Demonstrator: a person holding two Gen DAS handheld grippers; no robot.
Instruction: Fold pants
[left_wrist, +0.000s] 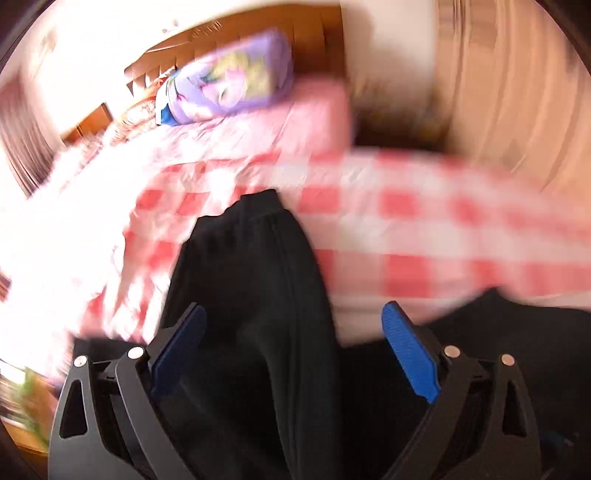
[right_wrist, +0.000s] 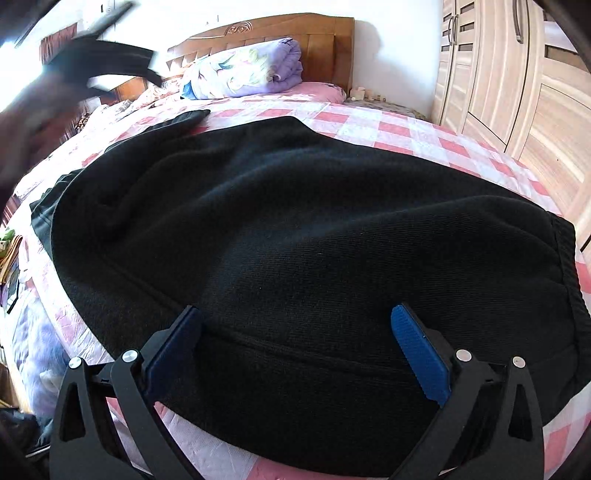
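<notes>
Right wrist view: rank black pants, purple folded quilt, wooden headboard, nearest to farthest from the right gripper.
Measured from the right gripper:
1. Black pants: right under the open gripper, spread over the checked bed.
2. Purple folded quilt: far end of the bed, centre-left.
3. Wooden headboard: just behind the quilt, against the wall.

Black triangular-cutout gripper (right_wrist: 295, 317) frames, ribbed blue finger pads (right_wrist: 419, 354), round silver pivot screws (right_wrist: 462, 355).

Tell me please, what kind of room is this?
Most likely a home bedroom: a bed with a pink checked sheet and wooden headboard, a folded purple quilt at its head, and a wardrobe beside it.
</notes>
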